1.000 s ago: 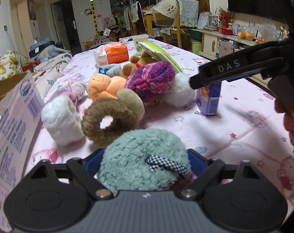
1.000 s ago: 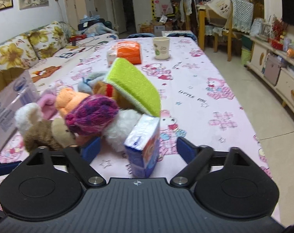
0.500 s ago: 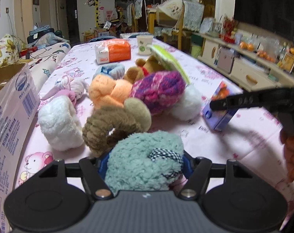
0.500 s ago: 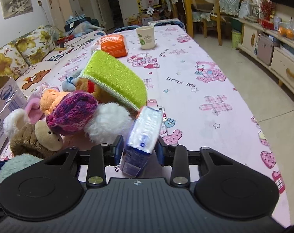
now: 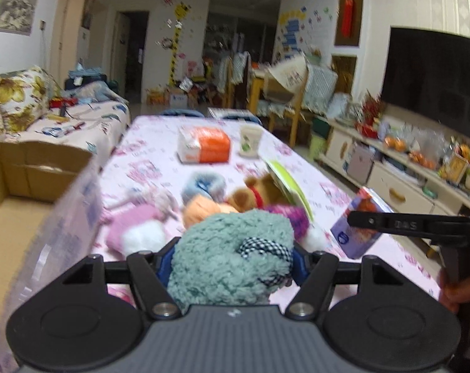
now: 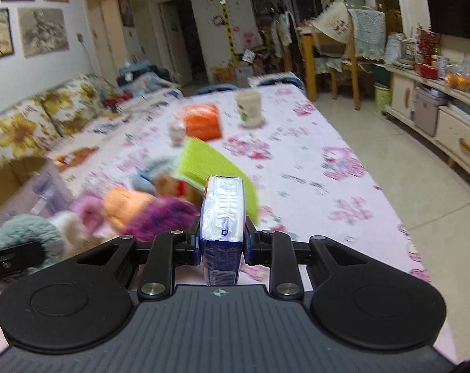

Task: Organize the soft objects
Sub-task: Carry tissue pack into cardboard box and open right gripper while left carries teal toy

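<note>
Now both items are held clear of the pink printed tablecloth [image 6: 343, 143], where a second ago they rested on it. The right gripper [image 6: 221, 242], whose jaws have just been closing, is clamped narrow on the slim tissue pack [image 6: 223, 214], glossy and crinkled. The fluffy teal plush [image 5: 232, 261], rounded with a checked ribbon, is squeezed in the half-closed left gripper [image 5: 233, 264]. Judged from this, carrying to the cardboard box [image 5: 26, 171] at left is next. A woolly, knitted pile of toys [image 5: 210, 205] is left behind.
</note>
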{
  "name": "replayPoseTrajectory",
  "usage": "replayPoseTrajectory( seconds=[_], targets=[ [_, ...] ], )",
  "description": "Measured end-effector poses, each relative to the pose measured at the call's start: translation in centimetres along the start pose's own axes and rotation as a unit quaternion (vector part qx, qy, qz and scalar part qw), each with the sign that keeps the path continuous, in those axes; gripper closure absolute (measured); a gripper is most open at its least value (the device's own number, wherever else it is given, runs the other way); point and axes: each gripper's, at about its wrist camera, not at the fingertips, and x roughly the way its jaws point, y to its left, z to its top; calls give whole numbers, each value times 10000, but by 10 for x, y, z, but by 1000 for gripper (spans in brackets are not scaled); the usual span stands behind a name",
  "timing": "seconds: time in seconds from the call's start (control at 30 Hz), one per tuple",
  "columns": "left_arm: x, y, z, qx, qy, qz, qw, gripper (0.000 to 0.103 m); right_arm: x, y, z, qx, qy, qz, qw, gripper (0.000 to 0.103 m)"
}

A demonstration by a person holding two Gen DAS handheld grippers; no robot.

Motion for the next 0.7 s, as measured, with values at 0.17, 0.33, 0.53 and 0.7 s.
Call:
replayPoseTrajectory(
  seconds=[0.17,0.33,0.53,0.7],
  targets=[
    [-12,24,9,-221,-379,305,9986,35,-12,33,14,68,-184,630,9978,74],
    [-20,54,16,-501,-701,845,9927,35,-12,77,29,56,-170,1372,9904,74],
    [-23,95,18,-1021,-910,1645,9769,35,12,147,46,-108,-83,2065,9784,73],
    [-24,122,14,-1404,-838,2211,9614,34,38,196,55,-113,105,2543,9670,73]
  ],
)
